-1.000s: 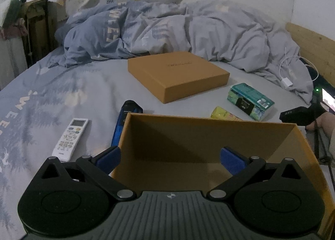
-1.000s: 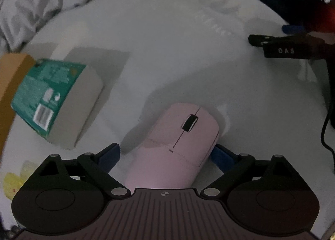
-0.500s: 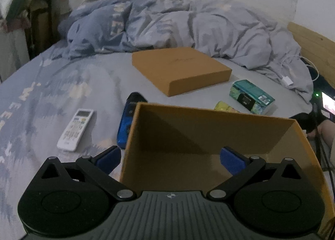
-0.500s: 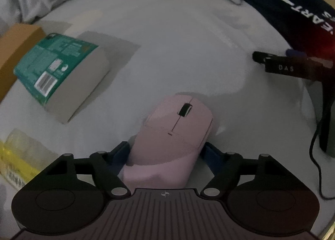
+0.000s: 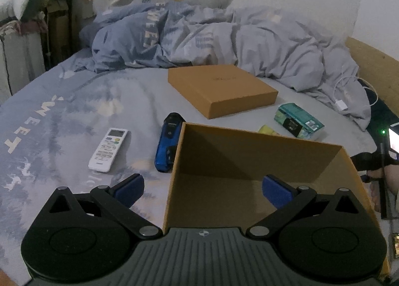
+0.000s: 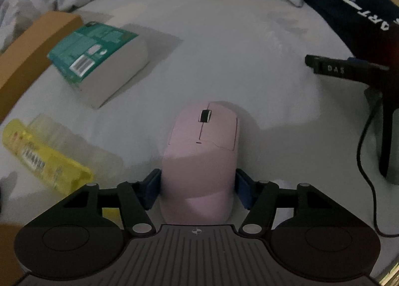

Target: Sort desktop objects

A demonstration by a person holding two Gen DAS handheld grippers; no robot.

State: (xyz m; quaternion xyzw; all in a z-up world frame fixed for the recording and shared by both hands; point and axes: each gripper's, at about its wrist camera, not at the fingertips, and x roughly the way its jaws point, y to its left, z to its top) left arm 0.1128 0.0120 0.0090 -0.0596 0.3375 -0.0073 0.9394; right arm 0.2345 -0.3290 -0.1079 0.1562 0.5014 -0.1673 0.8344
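The left gripper hangs with jaws spread, straddling the left wall of the empty open brown cardboard box. The right gripper, right of that box, clamps the rear flanks of the pale pink computer mouse, its long axis running straight ahead along the fingers.

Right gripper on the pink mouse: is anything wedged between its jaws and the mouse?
Nothing visible. The right gripper has its blue jaws pressed against both sides of the pink computer mouse, with no object between them. The yellow plastic packet and green-topped box lie off to the left.
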